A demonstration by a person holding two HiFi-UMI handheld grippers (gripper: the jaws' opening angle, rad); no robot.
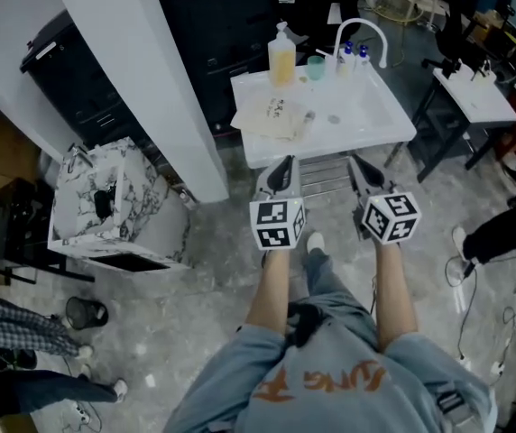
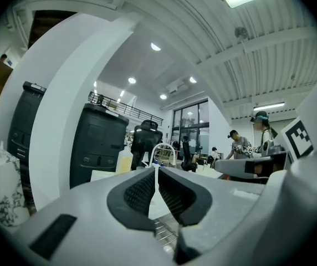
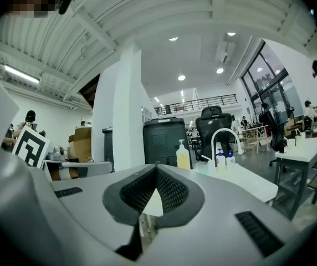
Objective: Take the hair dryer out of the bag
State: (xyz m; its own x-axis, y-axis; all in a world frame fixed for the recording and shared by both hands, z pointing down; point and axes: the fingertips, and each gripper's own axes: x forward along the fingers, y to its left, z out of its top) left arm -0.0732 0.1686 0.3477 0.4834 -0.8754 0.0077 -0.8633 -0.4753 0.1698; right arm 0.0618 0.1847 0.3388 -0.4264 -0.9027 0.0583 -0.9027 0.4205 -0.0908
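A marbled cabinet (image 1: 105, 197) stands far left; the left gripper (image 1: 284, 164) is closed tight on nothing, short of the white sink unit (image 1: 393, 133). The beige bag (image 1: 276, 115) lies flat on that unit beside a yellow soap bottle (image 1: 281, 59); the hair dryer itself is out of sight; the right gripper (image 1: 360, 164) is likewise closed and empty.

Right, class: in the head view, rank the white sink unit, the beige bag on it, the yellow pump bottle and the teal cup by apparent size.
1. white sink unit
2. beige bag
3. yellow pump bottle
4. teal cup
All sit on the same unit, so nearness hardly skews this.
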